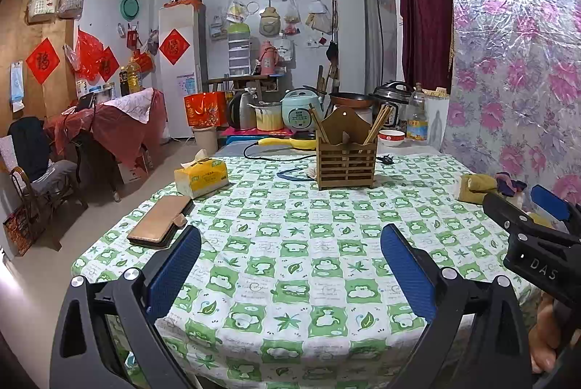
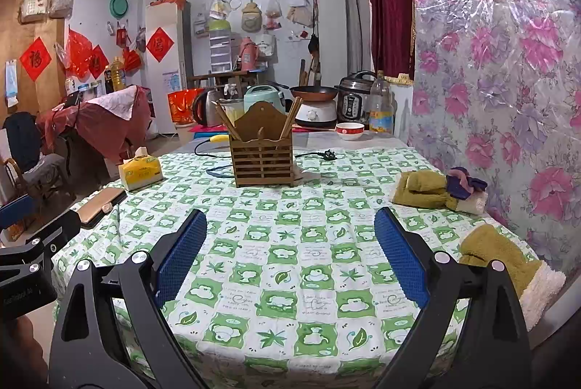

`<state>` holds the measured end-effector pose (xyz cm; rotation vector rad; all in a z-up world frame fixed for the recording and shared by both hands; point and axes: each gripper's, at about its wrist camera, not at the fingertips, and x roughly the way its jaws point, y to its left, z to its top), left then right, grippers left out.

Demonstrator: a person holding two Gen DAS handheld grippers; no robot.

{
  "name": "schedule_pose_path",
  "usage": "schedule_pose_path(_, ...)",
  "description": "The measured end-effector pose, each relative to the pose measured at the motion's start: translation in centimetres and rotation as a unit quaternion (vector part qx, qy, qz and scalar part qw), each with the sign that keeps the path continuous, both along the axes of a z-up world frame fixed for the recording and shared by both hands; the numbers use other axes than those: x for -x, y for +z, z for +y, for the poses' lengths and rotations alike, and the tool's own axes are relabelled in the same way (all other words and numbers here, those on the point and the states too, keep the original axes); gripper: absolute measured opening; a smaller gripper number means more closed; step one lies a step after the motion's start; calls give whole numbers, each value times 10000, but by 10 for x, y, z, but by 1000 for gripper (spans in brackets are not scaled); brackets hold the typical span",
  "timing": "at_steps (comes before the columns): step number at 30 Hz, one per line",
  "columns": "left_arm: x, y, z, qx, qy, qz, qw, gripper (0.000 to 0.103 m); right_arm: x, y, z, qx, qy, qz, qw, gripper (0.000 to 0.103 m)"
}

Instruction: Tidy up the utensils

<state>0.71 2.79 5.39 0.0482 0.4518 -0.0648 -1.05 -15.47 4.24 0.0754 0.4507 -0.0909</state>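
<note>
A brown slatted wooden utensil holder [image 1: 346, 158] stands upright near the far middle of the table; it also shows in the right wrist view [image 2: 262, 160]. Wooden chopsticks [image 1: 377, 126] lean out of both its sides, as in the right wrist view [image 2: 290, 118]. A blue-handled utensil [image 1: 292, 174] lies flat just left of the holder. My left gripper [image 1: 290, 260] is open and empty above the near table. My right gripper [image 2: 290, 245] is open and empty, well short of the holder; it also shows at the right of the left wrist view [image 1: 523, 204].
The table [image 1: 308, 280] has a green checked cloth. On it lie a yellow tissue box [image 1: 201, 176], a brown phone wallet [image 1: 161, 221], a black power cord [image 2: 316, 155], and mustard cloths [image 2: 435, 187] by the floral wall. A bowl [image 2: 349, 130], bottle and cookers stand behind.
</note>
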Motion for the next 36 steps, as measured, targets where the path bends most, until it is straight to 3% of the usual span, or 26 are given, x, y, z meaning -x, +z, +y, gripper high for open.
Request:
schedule_pose_path(9, 0, -1, -7, -226, 53, -67, 9997, 97, 0, 2, 2, 33, 26, -10, 10000, 91)
schedule_pose_path(17, -24, -8, -16, -336, 31, 24, 9994, 97, -18, -2, 2, 79, 78, 68, 9999, 91)
schedule_pose_path(36, -174, -27, -33, -433, 76, 455, 9980, 97, -150, -21, -15, 170, -50, 391, 9991, 91)
